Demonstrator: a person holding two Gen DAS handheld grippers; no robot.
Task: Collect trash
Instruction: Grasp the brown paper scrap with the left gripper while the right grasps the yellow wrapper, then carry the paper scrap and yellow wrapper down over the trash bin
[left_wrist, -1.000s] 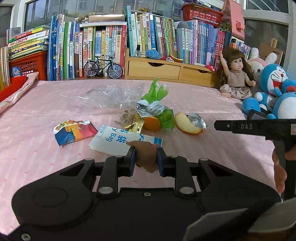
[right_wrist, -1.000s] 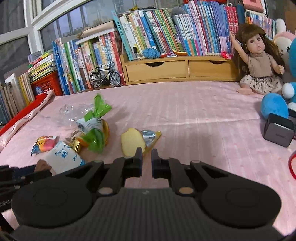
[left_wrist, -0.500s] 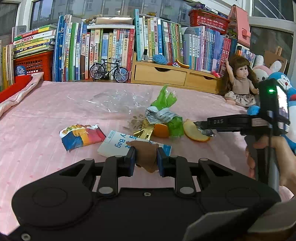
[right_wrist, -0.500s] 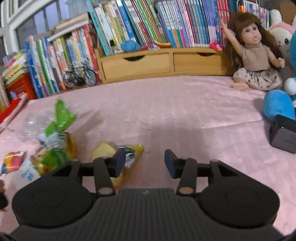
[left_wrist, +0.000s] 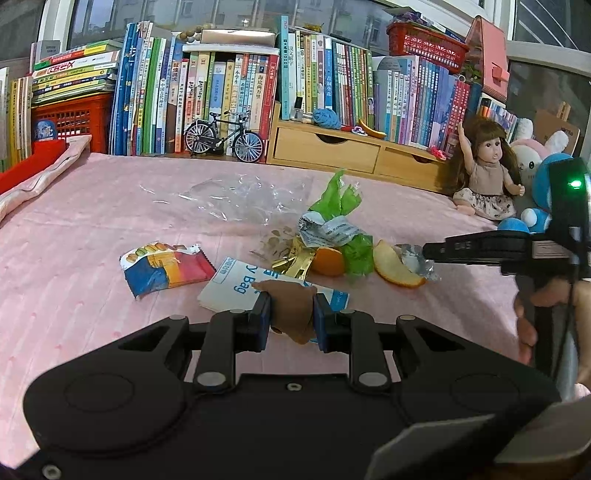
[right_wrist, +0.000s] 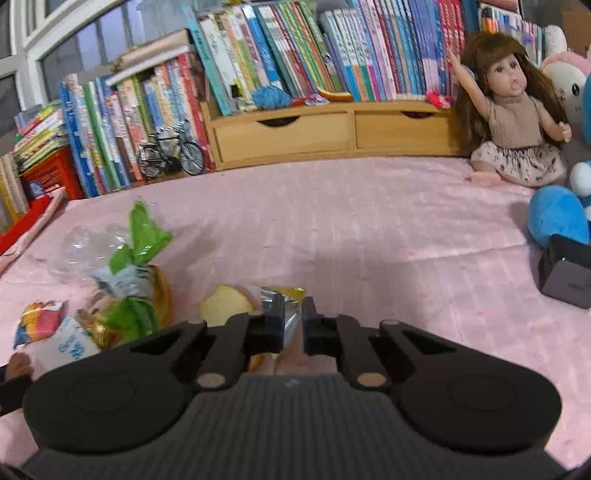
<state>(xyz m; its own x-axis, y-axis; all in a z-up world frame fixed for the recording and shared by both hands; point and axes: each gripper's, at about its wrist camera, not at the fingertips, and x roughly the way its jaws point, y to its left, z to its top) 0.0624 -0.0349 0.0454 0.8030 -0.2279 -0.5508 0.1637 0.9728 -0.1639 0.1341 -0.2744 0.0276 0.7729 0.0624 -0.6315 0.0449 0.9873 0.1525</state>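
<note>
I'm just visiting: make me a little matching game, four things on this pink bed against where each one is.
Things:
1 brown scrap
2 silver wrapper
3 doll
4 toy bicycle

Places:
a in front of the books
b between the right gripper's fingers
c beside the plush toys
d between the left gripper's fingers

Pairs: 1-d, 2-b, 3-c, 4-a

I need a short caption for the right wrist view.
Right gripper shut on a foil wrapper beside a fruit slice.
</note>
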